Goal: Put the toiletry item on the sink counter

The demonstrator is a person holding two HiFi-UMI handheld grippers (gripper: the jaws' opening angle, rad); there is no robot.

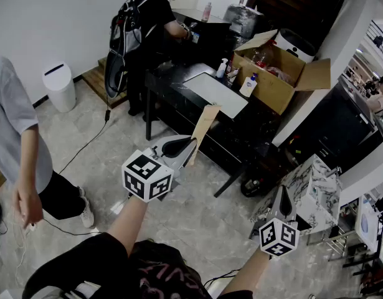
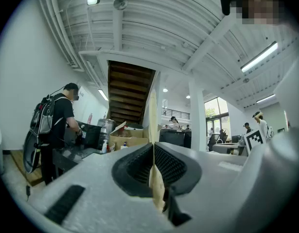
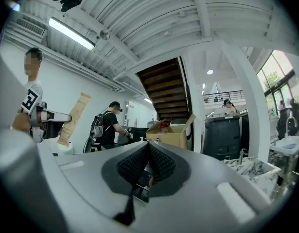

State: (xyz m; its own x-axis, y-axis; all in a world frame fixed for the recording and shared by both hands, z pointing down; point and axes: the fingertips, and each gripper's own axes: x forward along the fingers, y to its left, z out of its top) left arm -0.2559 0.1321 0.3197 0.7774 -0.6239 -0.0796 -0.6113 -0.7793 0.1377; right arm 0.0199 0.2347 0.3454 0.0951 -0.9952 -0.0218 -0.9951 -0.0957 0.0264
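Short of the dark surface (image 1: 179, 76) with its white sink (image 1: 217, 94), the left tongs (image 1: 190, 143) are clamped on a flat brown paper packet (image 1: 203, 125), which sticks out past their tips over the floor, well apart from the surface. Right tongs (image 1: 283, 195) are pressed together with nothing between them, lower and to the right. Open cardboard box (image 1: 284, 83) sits at the surface's far end.

lower end of packet (image 1: 204, 123) hidden inside left tongs (image 1: 190, 145); print seems blurred
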